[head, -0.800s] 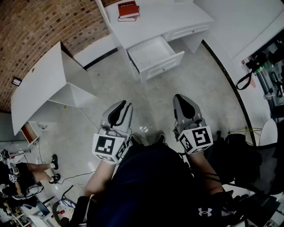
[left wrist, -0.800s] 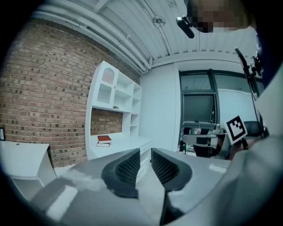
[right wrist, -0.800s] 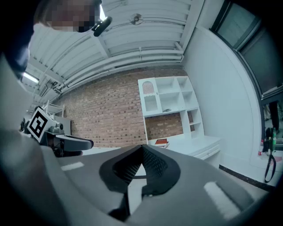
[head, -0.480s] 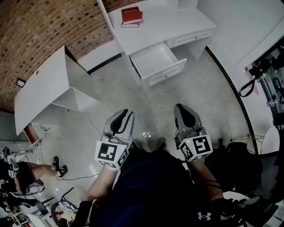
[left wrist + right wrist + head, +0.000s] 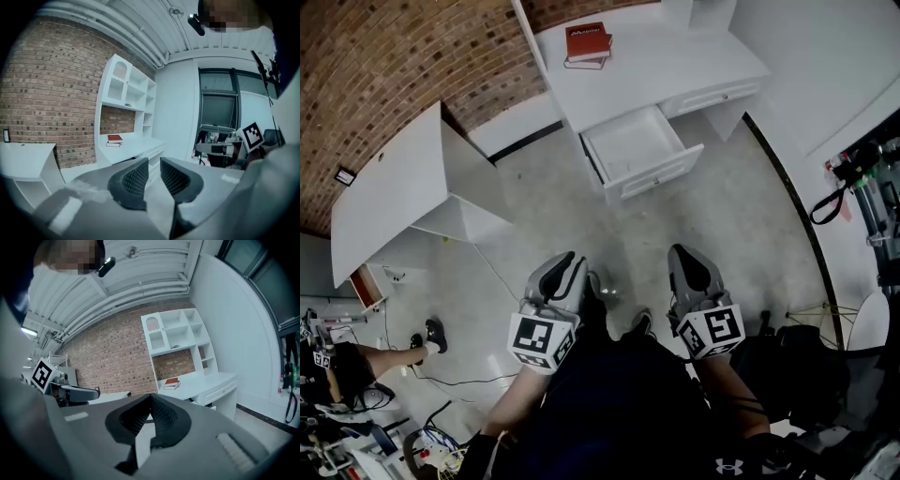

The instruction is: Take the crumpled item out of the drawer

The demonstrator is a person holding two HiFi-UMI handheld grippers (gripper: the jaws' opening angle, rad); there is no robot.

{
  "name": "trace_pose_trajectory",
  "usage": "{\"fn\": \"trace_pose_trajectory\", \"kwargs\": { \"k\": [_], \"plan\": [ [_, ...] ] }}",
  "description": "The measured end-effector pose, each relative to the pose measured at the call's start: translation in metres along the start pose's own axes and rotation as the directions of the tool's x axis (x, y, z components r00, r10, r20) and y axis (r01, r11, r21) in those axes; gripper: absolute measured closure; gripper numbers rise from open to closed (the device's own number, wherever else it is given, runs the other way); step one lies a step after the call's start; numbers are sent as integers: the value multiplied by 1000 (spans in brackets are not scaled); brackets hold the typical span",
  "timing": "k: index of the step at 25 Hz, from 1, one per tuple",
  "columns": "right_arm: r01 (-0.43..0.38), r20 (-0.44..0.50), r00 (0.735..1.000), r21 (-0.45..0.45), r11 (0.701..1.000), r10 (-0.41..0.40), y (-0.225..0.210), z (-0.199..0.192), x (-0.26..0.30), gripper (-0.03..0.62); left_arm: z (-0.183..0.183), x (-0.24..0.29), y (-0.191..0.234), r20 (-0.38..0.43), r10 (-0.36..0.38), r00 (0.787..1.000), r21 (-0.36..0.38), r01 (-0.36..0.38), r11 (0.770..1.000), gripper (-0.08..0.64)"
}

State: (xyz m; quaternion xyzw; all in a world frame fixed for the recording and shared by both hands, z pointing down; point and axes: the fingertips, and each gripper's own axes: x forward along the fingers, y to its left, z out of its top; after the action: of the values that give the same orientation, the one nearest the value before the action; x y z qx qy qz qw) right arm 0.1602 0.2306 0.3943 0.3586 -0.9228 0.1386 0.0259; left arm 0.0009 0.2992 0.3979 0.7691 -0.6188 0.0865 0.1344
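Note:
The white drawer [image 5: 637,148] stands pulled out of the white desk [image 5: 675,66] at the top of the head view. Its inside looks plain white from here, and I make out no crumpled item in it. A red book [image 5: 587,42] lies on the desk top, and the same book [image 5: 114,138] shows in the left gripper view. Both grippers hang close to my body, far short of the drawer. My left gripper [image 5: 572,265] [image 5: 154,171] is open, with a clear gap and nothing between its pads. My right gripper [image 5: 686,258] [image 5: 150,401] is shut on nothing, tips touching.
A second white table [image 5: 384,187] stands at the left by the brick wall. A person's legs [image 5: 366,361] and cables lie at the lower left. Equipment on a rack [image 5: 862,178] stands at the right. Bare grey floor [image 5: 609,234] lies between me and the drawer.
The desk and open drawer have come nearer and lower in the head view. Both grippers sit slightly lower in the frame, jaws unchanged.

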Motion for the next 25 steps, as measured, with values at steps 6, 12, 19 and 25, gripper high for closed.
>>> {"fn": "trace_pose_trajectory", "kwargs": {
  "k": [6, 12, 19, 25],
  "plan": [
    [72, -18, 997, 10, 997, -72, -12, 5, 52, 589, 11, 50, 43, -4, -72, 997, 14, 72, 997, 474],
    [161, -27, 987, -16, 987, -161, -19, 24, 108, 589, 25, 104, 97, -25, -168, 985, -4, 168, 986, 473],
    [273, -53, 960, -6, 962, -273, -24, 26, 144, 589, 28, 152, 142, -58, -259, 964, -24, 258, 966, 473],
    [317, -80, 945, 0, 948, -316, -37, 25, 167, 589, 14, 190, 166, -107, -288, 952, -1, 290, 957, 474]
  ]
}}
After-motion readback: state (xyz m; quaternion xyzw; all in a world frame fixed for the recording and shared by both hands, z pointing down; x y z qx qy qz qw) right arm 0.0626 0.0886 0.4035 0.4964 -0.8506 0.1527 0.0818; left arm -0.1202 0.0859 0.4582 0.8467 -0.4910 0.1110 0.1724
